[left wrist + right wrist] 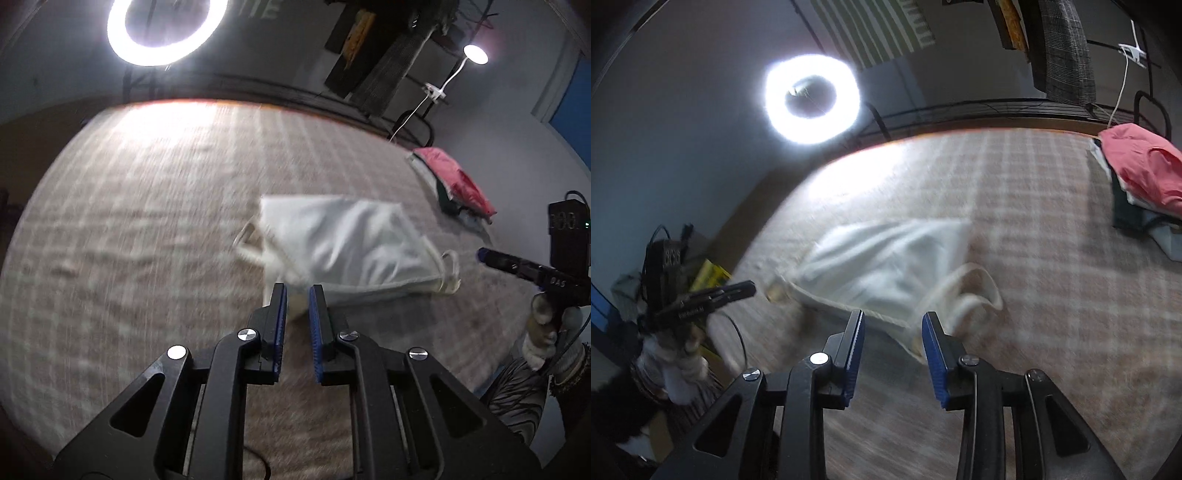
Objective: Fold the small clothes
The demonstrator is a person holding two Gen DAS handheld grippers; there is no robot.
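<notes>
left gripper (297, 291): black linkage, blue ribbed pads, silver screws | right gripper (893, 321): same build | striped sleeve (517, 398), black cable

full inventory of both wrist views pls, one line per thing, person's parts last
white garment: 1, white with cream straps, folded on the checked surface just ahead of both tongs
clothes stack: 1 pile, pink on top over white and dark pieces, far right of the surface
checked surface: 1, beige plaid, under everything
ring light: 1, white, lit, beyond the far edge
small lamp: 1, white, lit, back right
hanging clothes: several, grey check and yellow, on the rack behind
left tongs: 1, black with blue pads, narrow gap, nothing pinched
right tongs: 1, black with blue pads, open, over the garment's edge
gloved hand: 1, light glove, holding the right tongs
</notes>
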